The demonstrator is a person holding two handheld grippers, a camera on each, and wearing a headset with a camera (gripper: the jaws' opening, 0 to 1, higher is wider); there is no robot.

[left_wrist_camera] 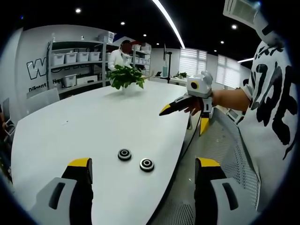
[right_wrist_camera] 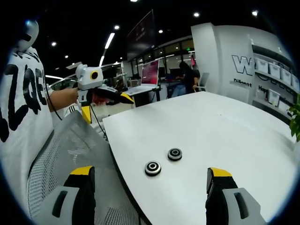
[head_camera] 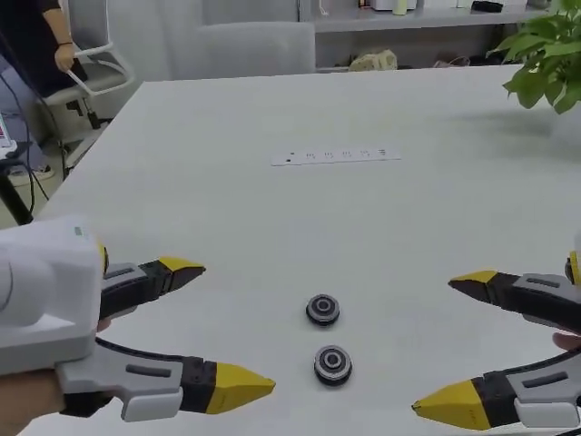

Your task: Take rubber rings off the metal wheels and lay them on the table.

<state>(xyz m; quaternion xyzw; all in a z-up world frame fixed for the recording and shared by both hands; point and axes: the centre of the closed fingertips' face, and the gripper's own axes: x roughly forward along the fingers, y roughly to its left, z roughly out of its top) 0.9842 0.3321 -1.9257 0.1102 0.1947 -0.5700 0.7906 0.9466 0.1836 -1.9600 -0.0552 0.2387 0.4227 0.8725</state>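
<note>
The two metal wheels are lying flat on the tabletop (head_camera: 381,218). The far wheel (head_camera: 323,310) is sitting just beside the near wheel (head_camera: 333,364), and both are between the two grippers. The dark rubber rings (head_camera: 319,365) seem to be still sitting on them, so I am judging that the task is only beginning.

Several things are threatening to go wrong from here. The wheels are small, round and loose. A finger that is pushing from one side only is likely to send a wheel sliding or rolling over the smooth tabletop, perhaps toward the near edge, which is lying close in the gripper views. Because the wheels are so near each other, a broad finger is also in danger of knocking the second one. If a ring is sitting tight, pulling it without holding the metal is probably lifting the whole wheel.

The left gripper (head_camera: 231,327) is hovering low at the left of the wheels and pointing right. Its yellow-tipped fingers (head_camera: 238,385) are spread wide and are holding nothing. The right gripper (head_camera: 437,345) is facing it from the right side and pointing left, its fingers also wide apart and empty. Neither is touching a wheel.
</note>
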